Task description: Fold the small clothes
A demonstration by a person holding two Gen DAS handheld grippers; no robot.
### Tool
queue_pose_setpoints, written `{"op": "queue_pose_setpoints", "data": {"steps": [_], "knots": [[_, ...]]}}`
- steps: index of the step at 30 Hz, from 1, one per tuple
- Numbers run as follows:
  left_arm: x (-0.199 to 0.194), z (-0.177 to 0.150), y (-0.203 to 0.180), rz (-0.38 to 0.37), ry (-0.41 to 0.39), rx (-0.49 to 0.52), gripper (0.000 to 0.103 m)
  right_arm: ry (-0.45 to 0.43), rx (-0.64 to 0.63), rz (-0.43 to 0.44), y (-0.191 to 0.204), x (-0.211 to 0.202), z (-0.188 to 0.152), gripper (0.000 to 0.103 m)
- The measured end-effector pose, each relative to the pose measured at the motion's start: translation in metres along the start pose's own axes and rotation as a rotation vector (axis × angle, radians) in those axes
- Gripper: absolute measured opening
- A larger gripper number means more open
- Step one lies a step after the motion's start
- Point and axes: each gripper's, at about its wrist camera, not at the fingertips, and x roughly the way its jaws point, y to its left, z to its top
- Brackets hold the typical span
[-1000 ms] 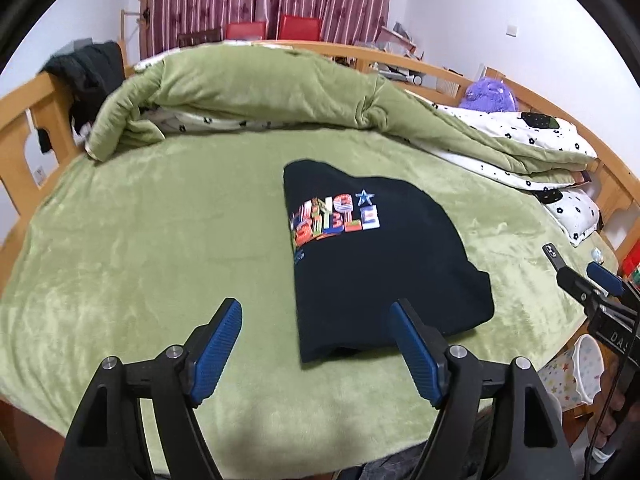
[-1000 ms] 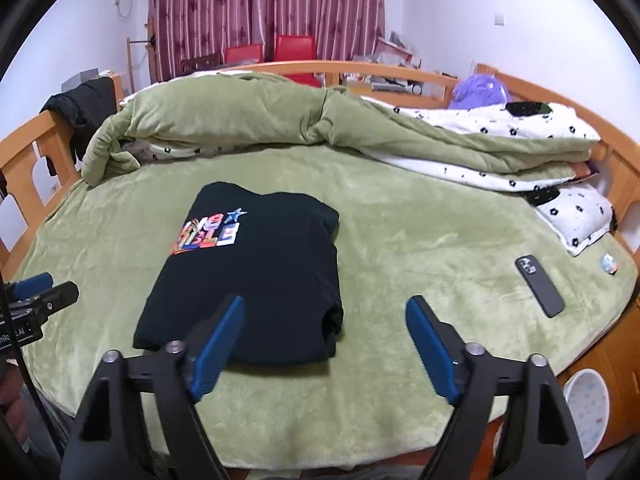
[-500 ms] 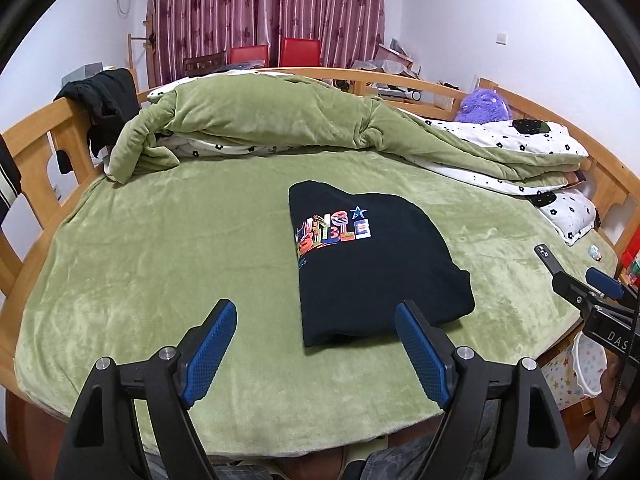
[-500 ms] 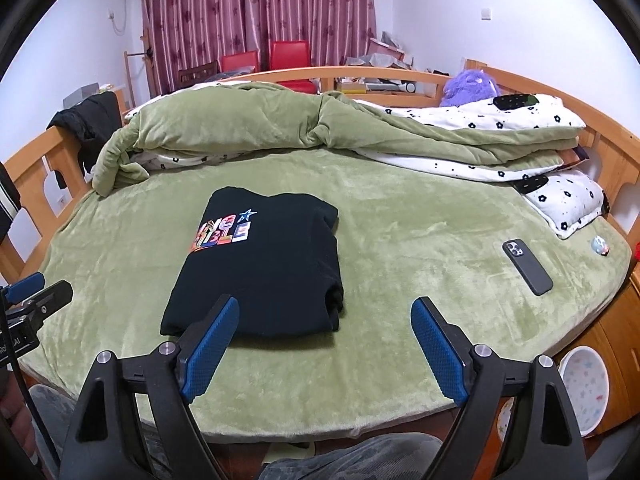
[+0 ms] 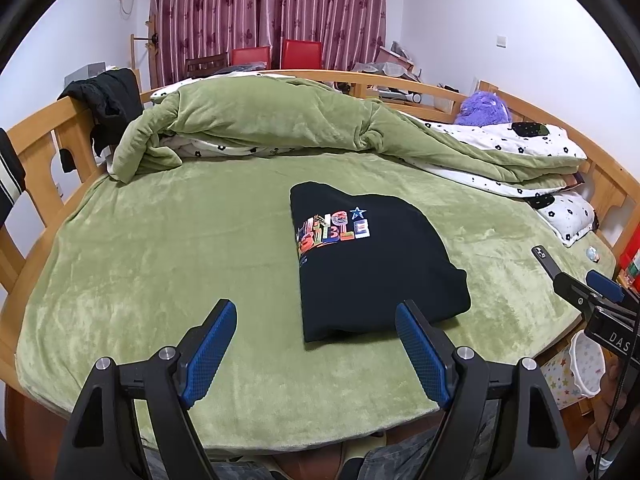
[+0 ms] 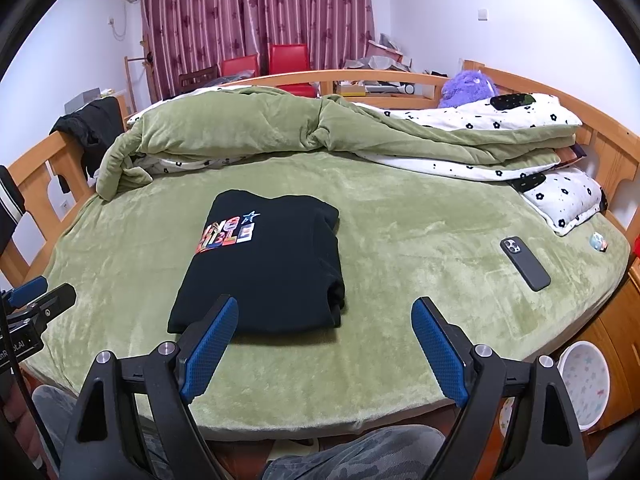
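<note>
Item: black T-shirt [image 5: 372, 264], folded, on the bed [image 5: 160, 264].
Left gripper [image 5: 316, 350] and right gripper [image 6: 325, 348] have drawn back from the shirt toward the bed's near edge, both wide and empty; fold appears complete. Compact rectangle, coloured lettering uppermost; phone [image 6: 525, 263] well apart.

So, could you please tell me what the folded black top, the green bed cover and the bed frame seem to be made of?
Folded black top: seemingly a soft matte knit, probably cotton jersey, with a colourful printed graphic; its edges bulge softly.
Green bed cover: looks like plush fleece, since the nap shows light and dark brushed streaks with slight sheen.
Bed frame: apparently light wood with a smooth finish, warm orange tone.
</note>
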Motion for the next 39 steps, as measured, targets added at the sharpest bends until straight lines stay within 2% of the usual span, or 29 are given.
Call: {"op": "queue_pose_setpoints", "data": {"steps": [39], "knots": [[-0.0005, -0.0039, 0.0071, -0.002, 0.004, -0.006, 0.081, 0.002, 0.003, -0.003, 0.0053, -0.0027, -0.0053, 0.088]]}}
